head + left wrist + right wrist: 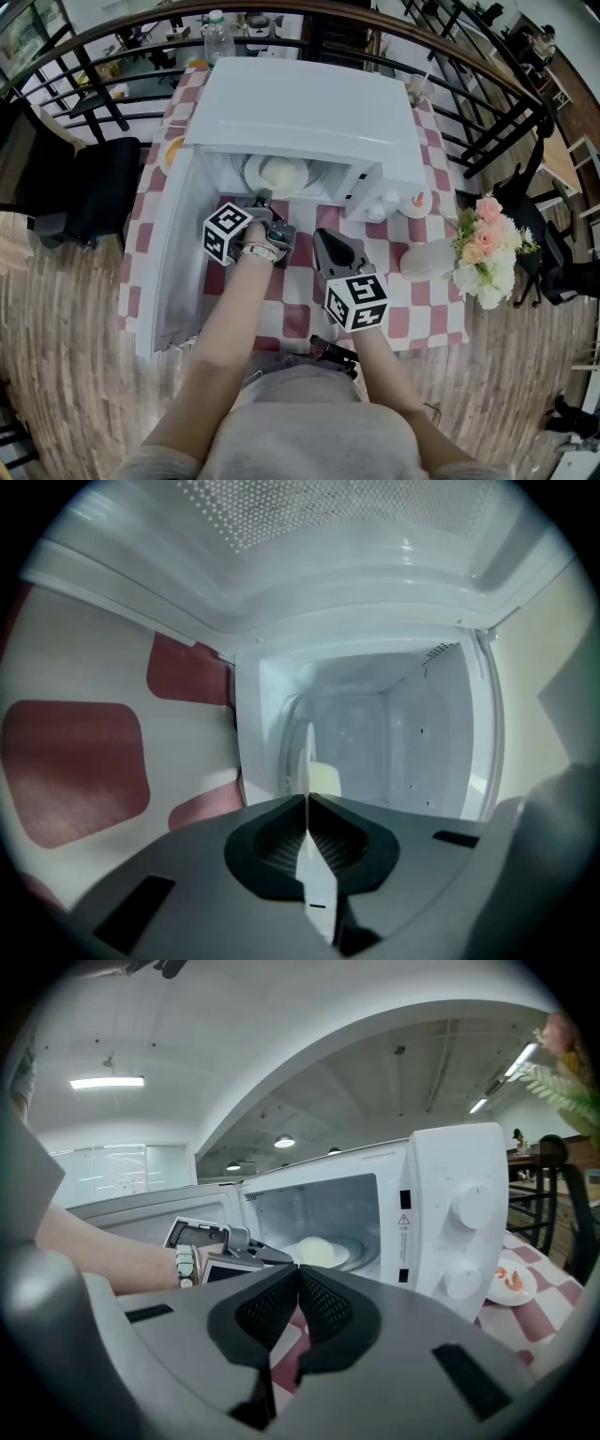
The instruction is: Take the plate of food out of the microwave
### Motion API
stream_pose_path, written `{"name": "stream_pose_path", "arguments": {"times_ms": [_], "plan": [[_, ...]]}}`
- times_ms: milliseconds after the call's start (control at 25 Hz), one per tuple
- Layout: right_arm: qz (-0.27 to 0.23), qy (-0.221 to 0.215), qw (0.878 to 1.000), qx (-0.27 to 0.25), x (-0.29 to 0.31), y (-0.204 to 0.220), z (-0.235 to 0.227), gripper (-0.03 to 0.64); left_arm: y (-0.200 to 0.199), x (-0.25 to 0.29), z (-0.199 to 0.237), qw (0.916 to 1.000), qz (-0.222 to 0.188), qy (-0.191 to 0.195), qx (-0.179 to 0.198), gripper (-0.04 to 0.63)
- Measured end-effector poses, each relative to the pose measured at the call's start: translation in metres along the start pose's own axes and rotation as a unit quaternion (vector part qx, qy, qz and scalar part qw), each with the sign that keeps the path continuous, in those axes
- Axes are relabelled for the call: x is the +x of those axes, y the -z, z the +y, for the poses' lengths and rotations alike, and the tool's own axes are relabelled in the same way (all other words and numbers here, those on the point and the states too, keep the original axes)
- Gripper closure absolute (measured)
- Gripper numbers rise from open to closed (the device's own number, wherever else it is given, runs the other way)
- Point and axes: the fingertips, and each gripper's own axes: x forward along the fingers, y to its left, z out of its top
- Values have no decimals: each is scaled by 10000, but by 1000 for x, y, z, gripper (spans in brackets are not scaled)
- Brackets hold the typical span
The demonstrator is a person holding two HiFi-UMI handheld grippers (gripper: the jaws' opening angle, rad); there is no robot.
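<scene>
We see our left gripper [307,799] clenched on the plate [305,752], its rim edge-on between the fingers. Beyond the tips it sits inside the microwave [309,103], bearing pale food [284,172], perhaps dough. Our right gripper [298,1269] is closed, empty.

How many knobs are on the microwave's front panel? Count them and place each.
2. The upper knob sits on the microwave's control panel, right of the open cavity; the lower knob is directly below it. No others appear hidden.
</scene>
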Motion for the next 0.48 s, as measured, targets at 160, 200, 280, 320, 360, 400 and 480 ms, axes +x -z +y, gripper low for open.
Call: {"name": "stream_pose_path", "arguments": {"times_ms": [160,200,280,320,360,400,480], "plan": [[-1,24,10000,43,-4,3,2,594,-1,-5,-1,9998,-14,185,48,581],[-8,31,10000,57,-5,3,3,594,-1,-8,-2,9998,-17,213,57,583],[-48,55,9999,107,-9,2,5,594,0,-13,-5,9996,-18,270,73,583],[-87,69,9998,134,-11,1,6,594,1,-16,-6,9995,-12,293,83,581],[-139,81,9998,153,-13,-1,7,594,2,-19,-7,9995,0,310,94,583],[-200,86,9996,161,-15,-2,8,594,3,-22,-9,9994,15,321,109,581],[-307,75,9994,152,-20,-6,11,594,6,-27,-11,9993,51,335,143,581]]}}
